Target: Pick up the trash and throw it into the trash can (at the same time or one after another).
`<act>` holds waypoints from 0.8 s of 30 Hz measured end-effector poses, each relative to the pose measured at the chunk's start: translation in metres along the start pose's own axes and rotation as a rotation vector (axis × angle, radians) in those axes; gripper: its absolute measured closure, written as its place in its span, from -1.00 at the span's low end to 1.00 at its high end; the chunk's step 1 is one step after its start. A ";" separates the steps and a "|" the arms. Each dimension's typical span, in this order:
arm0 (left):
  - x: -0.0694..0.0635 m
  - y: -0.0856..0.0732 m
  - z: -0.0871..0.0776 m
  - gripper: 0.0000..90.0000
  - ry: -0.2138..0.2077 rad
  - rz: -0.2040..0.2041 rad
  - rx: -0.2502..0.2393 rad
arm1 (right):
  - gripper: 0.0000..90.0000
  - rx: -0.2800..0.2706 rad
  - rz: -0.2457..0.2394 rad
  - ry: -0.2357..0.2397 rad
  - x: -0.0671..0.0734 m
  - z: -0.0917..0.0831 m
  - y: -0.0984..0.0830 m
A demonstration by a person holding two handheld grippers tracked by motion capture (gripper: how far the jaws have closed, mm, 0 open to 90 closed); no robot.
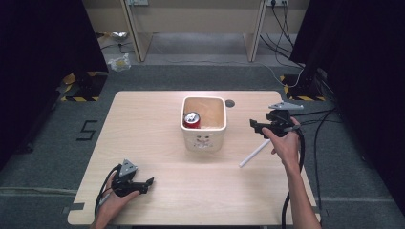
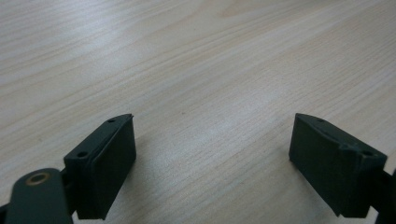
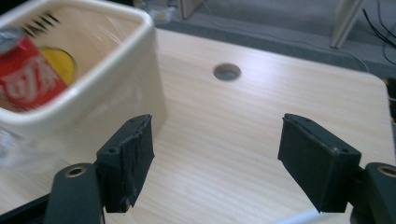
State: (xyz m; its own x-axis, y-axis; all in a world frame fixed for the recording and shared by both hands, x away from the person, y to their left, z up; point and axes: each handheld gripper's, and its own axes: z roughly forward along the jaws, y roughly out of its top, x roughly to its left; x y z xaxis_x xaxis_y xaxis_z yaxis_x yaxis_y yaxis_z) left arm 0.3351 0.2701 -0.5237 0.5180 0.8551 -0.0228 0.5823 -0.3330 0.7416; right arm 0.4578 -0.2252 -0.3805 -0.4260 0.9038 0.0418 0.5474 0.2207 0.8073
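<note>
Straw [image 1: 254,153] lies just below open right tongs [image 1: 255,126], untouched.

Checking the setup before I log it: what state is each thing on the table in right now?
Red can: inside the bin, top end up, leaning toward the left wall.
Cream bin: upright at mid-table.
White stick: lying flat, ungripped, beside the right hand.
Left gripper: open, nothing between the jaws.
Right gripper: open, nothing between the jaws.

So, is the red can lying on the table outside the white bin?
No, the red can stands inside the white bin, against its left wall in the high view.
</note>
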 end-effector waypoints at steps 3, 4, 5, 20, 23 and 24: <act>0.000 0.000 0.000 -0.69 0.000 0.000 0.000 | -0.40 0.033 0.013 -0.027 -0.006 0.008 -0.013; 0.000 0.000 0.000 -0.69 0.001 0.000 0.000 | -0.40 0.056 0.015 -0.050 -0.009 0.013 -0.021; 0.000 0.000 0.000 -0.69 0.001 0.000 0.000 | -0.39 0.061 0.023 -0.057 -0.010 0.015 -0.025; 0.000 0.000 0.000 -0.69 0.000 0.000 0.000 | -0.38 0.062 0.082 -0.107 -0.018 0.028 -0.058; 0.000 0.000 0.000 -0.69 0.000 0.000 0.000 | -0.38 0.063 0.083 -0.114 -0.017 0.028 -0.061; 0.000 0.000 0.000 -0.69 0.000 0.000 0.000 | -0.38 0.059 0.090 -0.115 -0.017 0.028 -0.062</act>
State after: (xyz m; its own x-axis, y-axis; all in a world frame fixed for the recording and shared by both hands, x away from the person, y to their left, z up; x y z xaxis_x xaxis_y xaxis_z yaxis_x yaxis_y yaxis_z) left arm 0.3350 0.2701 -0.5237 0.5181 0.8550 -0.0224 0.5822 -0.3334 0.7415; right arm 0.4514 -0.2440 -0.4476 -0.2897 0.9562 0.0415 0.6223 0.1552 0.7673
